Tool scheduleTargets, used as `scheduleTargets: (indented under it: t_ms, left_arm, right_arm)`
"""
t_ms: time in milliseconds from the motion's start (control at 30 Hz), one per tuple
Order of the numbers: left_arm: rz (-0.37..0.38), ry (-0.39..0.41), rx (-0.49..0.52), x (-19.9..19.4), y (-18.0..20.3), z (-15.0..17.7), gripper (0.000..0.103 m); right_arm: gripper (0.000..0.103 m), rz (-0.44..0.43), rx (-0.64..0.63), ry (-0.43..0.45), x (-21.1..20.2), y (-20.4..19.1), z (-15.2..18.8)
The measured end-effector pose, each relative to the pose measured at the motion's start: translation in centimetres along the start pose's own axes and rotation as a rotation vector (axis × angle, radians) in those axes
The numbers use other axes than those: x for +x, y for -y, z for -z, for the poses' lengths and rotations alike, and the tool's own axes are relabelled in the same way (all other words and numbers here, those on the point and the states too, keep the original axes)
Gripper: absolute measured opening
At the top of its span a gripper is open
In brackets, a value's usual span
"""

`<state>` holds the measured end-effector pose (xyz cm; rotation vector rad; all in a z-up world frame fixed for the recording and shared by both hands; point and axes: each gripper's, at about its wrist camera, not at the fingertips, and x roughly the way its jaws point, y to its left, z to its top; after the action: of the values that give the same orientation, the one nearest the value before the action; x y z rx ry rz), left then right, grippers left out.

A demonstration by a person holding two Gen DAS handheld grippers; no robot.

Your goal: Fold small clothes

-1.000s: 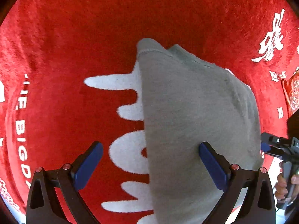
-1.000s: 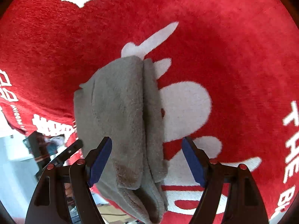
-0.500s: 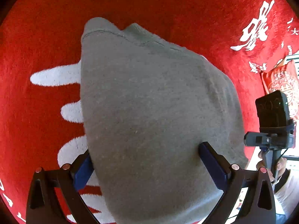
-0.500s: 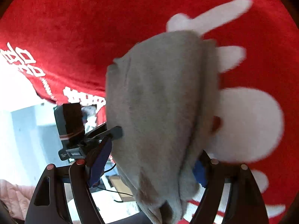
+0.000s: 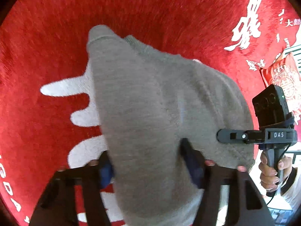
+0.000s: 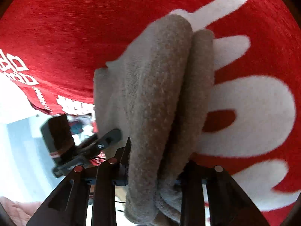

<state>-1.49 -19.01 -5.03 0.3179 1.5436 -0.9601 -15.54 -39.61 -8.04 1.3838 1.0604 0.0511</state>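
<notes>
Grey garment [image 5: 150,113], one piece, folded into thick layers, lies on a red cloth with white lettering [image 5: 56,47] and runs back between both tools. Left gripper [image 5: 150,162] points steeply down; its jaws are closing, blue pads against the fabric on both sides. Right gripper [image 6: 156,167] tilts down less steeply, jaws also closing, the folded bundle [image 6: 160,94] squeezed between them. One hand [image 5: 270,169] shows at the right edge of the left view, wrapped round the right tool's handle.
</notes>
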Motion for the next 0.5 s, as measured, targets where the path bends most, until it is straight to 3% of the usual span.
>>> scheduleTargets:
  t_ms: [67,167,500]
  left_arm:
    - [0.03,0.004,-0.014,-0.9,-0.2,-0.1,0.047]
    - [0.074,0.007,-0.041,-2.6,-0.6,0.1,0.047]
    - [0.066,0.062,-0.041,-9.7,-2.4,4.1,0.047]
  right_arm:
    - [0.031,-0.071,0.028,0.004,-0.1,-0.7,0.6]
    - [0.031,-0.121,0.049,-0.005,0.0,-2.1,1.7]
    - [0.031,-0.214,0.05,-0.059,2.3,-7.2,6.3]
